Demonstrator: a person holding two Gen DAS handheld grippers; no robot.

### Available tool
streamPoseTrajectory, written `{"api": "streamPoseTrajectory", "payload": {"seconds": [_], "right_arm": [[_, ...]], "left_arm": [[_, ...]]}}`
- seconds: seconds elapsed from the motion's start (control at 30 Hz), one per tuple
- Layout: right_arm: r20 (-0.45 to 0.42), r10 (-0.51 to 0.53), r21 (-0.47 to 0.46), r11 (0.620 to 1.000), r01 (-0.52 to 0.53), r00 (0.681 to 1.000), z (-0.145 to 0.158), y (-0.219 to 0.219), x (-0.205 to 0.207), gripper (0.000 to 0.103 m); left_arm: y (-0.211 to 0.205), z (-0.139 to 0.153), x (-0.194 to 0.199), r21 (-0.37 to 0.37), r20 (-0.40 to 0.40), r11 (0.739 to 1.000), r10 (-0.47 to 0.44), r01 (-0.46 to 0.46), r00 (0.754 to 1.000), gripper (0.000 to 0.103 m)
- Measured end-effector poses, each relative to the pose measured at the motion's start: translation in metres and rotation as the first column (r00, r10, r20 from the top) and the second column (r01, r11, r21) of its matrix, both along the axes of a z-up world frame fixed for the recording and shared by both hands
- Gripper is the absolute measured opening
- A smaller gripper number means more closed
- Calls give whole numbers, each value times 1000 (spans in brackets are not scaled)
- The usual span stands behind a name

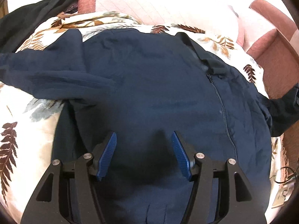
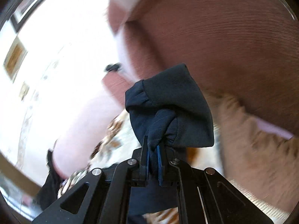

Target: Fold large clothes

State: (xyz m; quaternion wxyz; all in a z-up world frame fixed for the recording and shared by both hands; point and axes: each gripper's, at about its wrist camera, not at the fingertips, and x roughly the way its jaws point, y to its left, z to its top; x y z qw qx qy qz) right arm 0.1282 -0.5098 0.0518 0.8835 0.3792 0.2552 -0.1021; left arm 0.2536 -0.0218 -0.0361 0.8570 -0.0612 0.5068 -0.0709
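Note:
A large navy jacket (image 1: pixel 153 85) with a front zipper (image 1: pixel 222 108) lies spread on a leaf-print cover (image 1: pixel 22 123). One sleeve (image 1: pixel 46 74) lies across to the left. My left gripper (image 1: pixel 143 140) is open just above the jacket's body, its blue pads (image 1: pixel 107 156) apart with nothing between them. In the right wrist view my right gripper (image 2: pixel 154 149) is shut on a bunched navy sleeve cuff (image 2: pixel 172 104) and holds it up in the air. That view is motion-blurred.
A pink and reddish-brown sofa (image 1: pixel 269 43) stands behind and to the right of the cover. A black garment (image 1: pixel 31 16) lies at the far left. A cable (image 1: pixel 287 175) lies at the right edge. The sofa's brown upholstery (image 2: pixel 224 37) fills the right wrist view's background.

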Motion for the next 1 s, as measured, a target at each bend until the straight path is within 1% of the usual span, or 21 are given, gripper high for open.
{"api": "streamPoseTrajectory", "payload": {"seconds": [0.13, 0.23, 0.33, 0.47, 0.53, 0.63, 0.73, 0.83, 0.87, 0.9, 0.93, 0.97, 1.0], "right_arm": [[17, 117, 16, 993, -118, 993, 8, 61, 26, 6], [13, 217, 13, 976, -217, 976, 13, 112, 38, 6], [2, 299, 10, 954, -299, 954, 13, 158, 47, 6], [-32, 394, -1, 919, -394, 919, 7, 220, 87, 6], [-50, 447, -10, 894, -448, 893, 0, 255, 93, 6], [-72, 509, -10, 860, -511, 858, -11, 290, 103, 6], [-116, 580, -21, 810, -586, 806, -26, 327, 107, 6], [-165, 629, -19, 768, -640, 760, -40, 350, 105, 6], [-191, 649, -13, 749, -663, 737, -48, 359, 102, 6], [-211, 658, -12, 738, -675, 723, -54, 364, 100, 7], [-233, 671, -7, 722, -692, 704, -61, 372, 97, 11], [-246, 680, -1, 712, -702, 691, -66, 377, 96, 11], [-265, 688, 13, 703, -711, 675, -72, 384, 94, 13]], "left_arm": [[13, 1, 1, -9, -5, 1000, 14, -14, 1000, 60], [22, 2, 0, -23, -14, 1000, 21, -22, 1000, 60], [34, 5, 0, -48, -12, 998, 34, -34, 999, 60], [48, 8, -2, -61, -7, 997, 49, -49, 999, 60], [56, 10, -2, -70, -2, 996, 61, -61, 998, 60], [70, 11, -2, -95, -6, 992, 80, -80, 997, 60], [79, 12, -1, -114, -9, 990, 87, -88, 996, 60], [86, 14, -1, -118, -5, 989, 93, -93, 996, 60], [88, 14, -1, -123, -6, 988, 97, -97, 995, 60], [90, 13, -1, -128, -8, 987, 100, -100, 995, 60], [92, 13, -1, -138, -12, 985, 106, -106, 994, 60], [94, 13, -1, -147, -17, 983, 108, -109, 994, 60], [95, 12, -1, -158, -22, 981, 107, -109, 994, 60]]}}
